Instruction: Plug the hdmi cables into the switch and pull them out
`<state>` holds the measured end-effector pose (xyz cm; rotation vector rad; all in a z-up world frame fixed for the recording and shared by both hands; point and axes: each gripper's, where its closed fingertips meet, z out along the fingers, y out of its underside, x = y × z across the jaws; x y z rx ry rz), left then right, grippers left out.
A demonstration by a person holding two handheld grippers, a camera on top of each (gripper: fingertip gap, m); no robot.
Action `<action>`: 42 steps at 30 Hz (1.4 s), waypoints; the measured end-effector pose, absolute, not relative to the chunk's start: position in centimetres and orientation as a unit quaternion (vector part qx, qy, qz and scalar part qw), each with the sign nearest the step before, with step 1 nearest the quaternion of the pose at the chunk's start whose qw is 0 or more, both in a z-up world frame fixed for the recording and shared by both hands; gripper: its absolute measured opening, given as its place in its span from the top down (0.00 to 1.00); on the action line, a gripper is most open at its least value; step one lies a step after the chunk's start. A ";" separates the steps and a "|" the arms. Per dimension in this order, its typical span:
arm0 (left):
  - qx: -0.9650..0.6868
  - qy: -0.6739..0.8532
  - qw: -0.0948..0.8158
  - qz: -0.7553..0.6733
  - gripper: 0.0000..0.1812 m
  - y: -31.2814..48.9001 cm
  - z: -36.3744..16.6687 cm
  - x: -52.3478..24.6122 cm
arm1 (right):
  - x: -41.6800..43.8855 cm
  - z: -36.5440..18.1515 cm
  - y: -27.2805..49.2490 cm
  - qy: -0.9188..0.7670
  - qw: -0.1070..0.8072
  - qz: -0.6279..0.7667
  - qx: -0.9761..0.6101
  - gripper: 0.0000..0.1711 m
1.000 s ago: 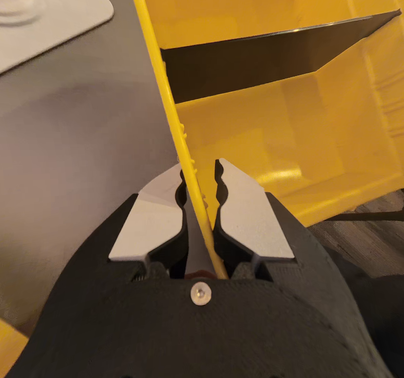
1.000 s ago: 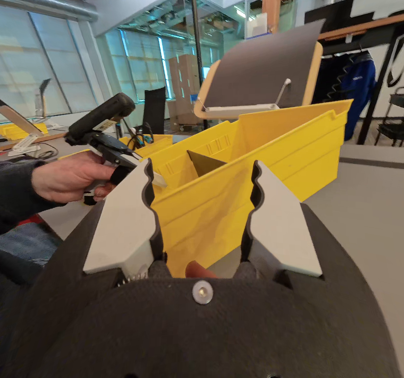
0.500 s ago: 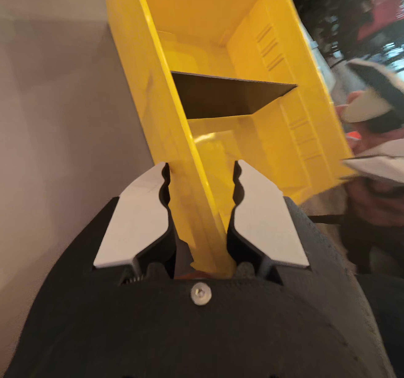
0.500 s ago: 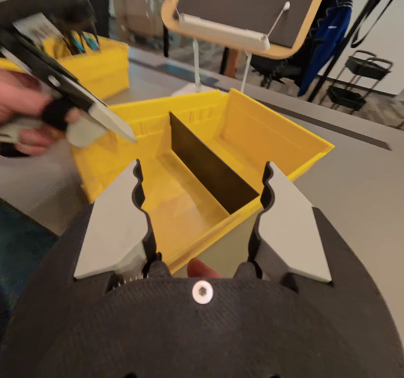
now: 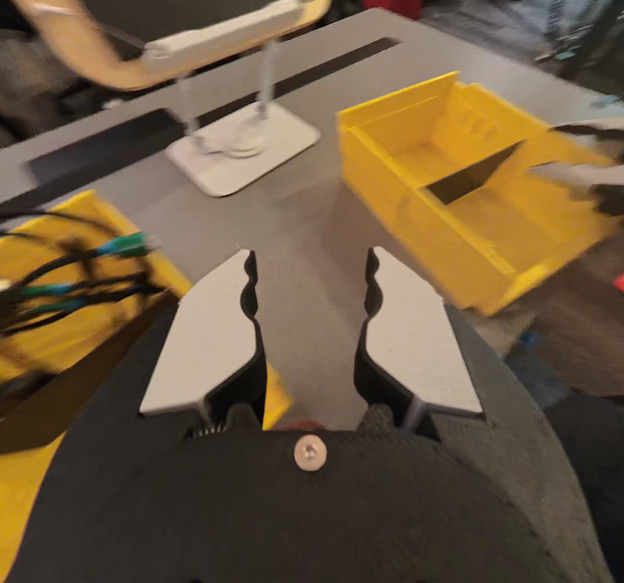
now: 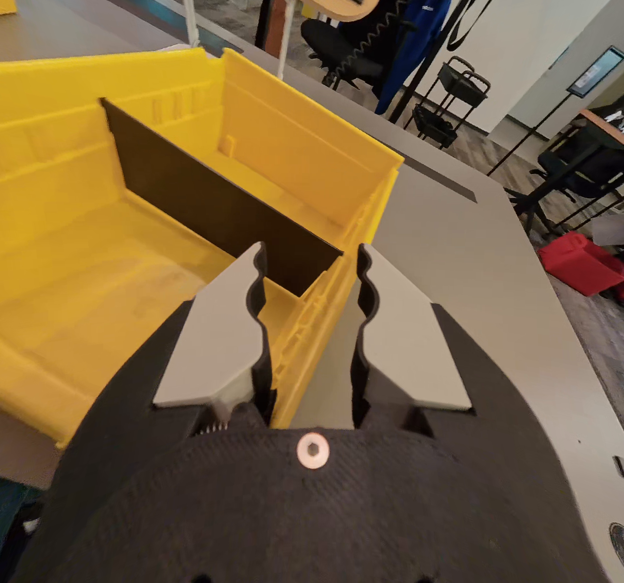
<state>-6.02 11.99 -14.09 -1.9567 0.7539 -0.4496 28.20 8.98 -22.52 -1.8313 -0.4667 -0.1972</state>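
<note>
Black cables (image 5: 67,270) with green and blue plugs lie coiled in a yellow bin (image 5: 101,324) at the left of the left wrist view. No switch shows in either view. My left gripper (image 5: 310,253) is open and empty above the bare grey table (image 5: 297,216). My right gripper (image 6: 311,246) is open, with the right side wall of an empty yellow bin (image 6: 84,263) between its fingers; I cannot tell if they touch it. That bin (image 5: 472,216) has a black divider (image 6: 209,202) and also shows at the right of the left wrist view, where the right gripper (image 5: 574,175) is a blur.
A stand with a white base (image 5: 243,151) holds a wood-rimmed dark board (image 5: 162,10) behind the bins. A dark strip (image 5: 337,64) runs along the table's back. Chairs, a cart (image 6: 452,108) and a red container (image 6: 580,266) stand past the table's right edge. The gap from one gripper's tips to the other's is roughly 35 centimeters.
My left gripper let go of the empty bin's wall, opened and swung back to the left. My right gripper came down over the bin's right wall with its fingers closer together.
</note>
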 end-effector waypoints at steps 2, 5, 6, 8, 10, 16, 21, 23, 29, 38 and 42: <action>-0.822 0.272 0.489 -0.101 0.65 13.3 -14.1 -12.1 | 29.4 -22.3 9.4 -0.191 0.584 -0.086 -0.784 0.76; -0.860 0.201 0.469 -0.004 0.60 14.3 -15.8 -21.6 | 30.8 -22.2 10.1 -0.193 0.580 -0.091 -0.786 0.78; -0.871 0.177 0.459 0.013 0.58 14.3 -16.7 -24.4 | 31.1 -22.2 10.3 -0.192 0.580 -0.090 -0.787 0.78; -0.893 0.133 0.428 0.027 0.57 14.1 -19.0 -29.1 | 31.9 -22.2 10.7 -0.191 0.578 -0.097 -0.787 0.78; -0.915 0.099 0.391 -0.010 0.58 13.5 -21.7 -31.4 | 32.6 -22.2 11.0 -0.188 0.577 -0.100 -0.788 0.78; -0.940 0.083 0.310 -0.117 0.70 12.7 -27.1 -31.0 | 34.4 -22.2 11.6 -0.181 0.579 -0.094 -0.789 0.79; -0.949 0.105 0.278 -0.105 0.87 12.7 -28.8 -31.4 | 35.8 -22.2 11.7 -0.180 0.579 -0.093 -0.790 0.79; -0.951 0.097 0.278 -0.095 0.90 12.7 -28.8 -32.0 | 36.5 -22.2 11.7 -0.179 0.579 -0.092 -0.790 0.79; -0.955 0.060 0.278 -0.082 0.98 11.9 -28.8 -35.0 | 38.7 -22.2 11.8 -0.178 0.580 -0.088 -0.790 0.79; -0.951 -0.004 0.291 -0.107 0.98 9.9 -28.8 -38.4 | 42.1 -22.1 12.0 -0.176 0.582 -0.082 -0.789 0.80; -0.949 -0.035 0.296 -0.100 0.98 9.2 -28.8 -39.9 | 43.4 -22.1 12.1 -0.168 0.584 -0.082 -0.790 0.80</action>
